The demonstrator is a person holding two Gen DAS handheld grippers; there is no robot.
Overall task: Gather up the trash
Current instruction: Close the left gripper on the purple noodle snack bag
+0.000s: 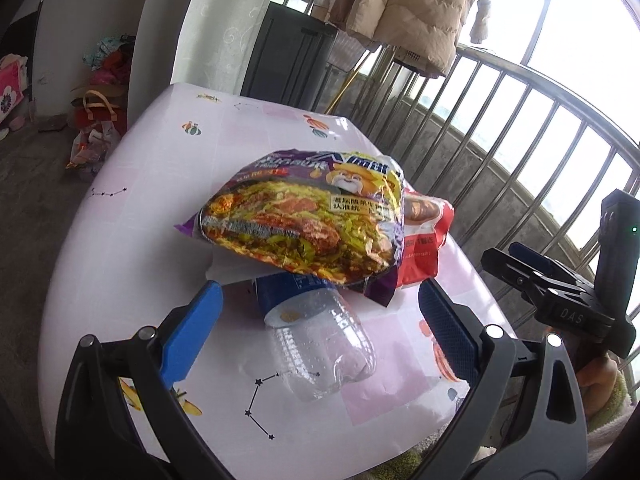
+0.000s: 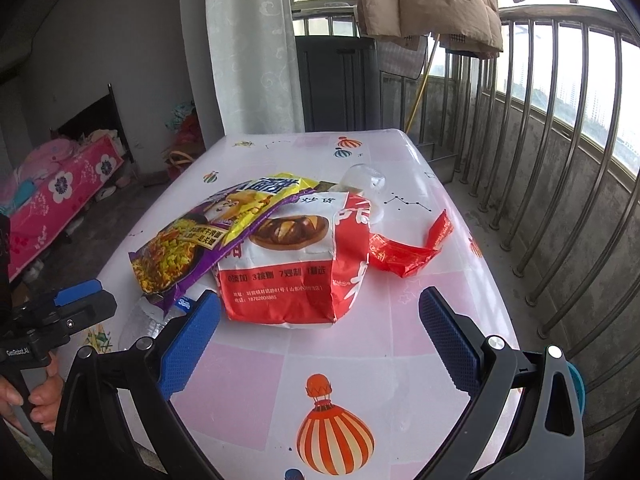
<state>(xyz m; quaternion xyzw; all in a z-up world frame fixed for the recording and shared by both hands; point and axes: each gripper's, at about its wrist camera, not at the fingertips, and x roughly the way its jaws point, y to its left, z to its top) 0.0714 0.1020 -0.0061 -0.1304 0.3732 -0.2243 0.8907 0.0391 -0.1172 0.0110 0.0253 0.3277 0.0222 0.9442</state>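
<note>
My left gripper (image 1: 320,332) is hovering spread wide, a clear plastic bottle (image 1: 320,344) lying between its fingers, the purple noodle packet (image 1: 308,216) resting just beyond them. My right gripper (image 2: 320,332) is likewise gaping empty, the red-and-white snack bag (image 2: 296,264) sitting just ahead, a crumpled red wrapper (image 2: 408,248) lying beyond its right finger.
</note>
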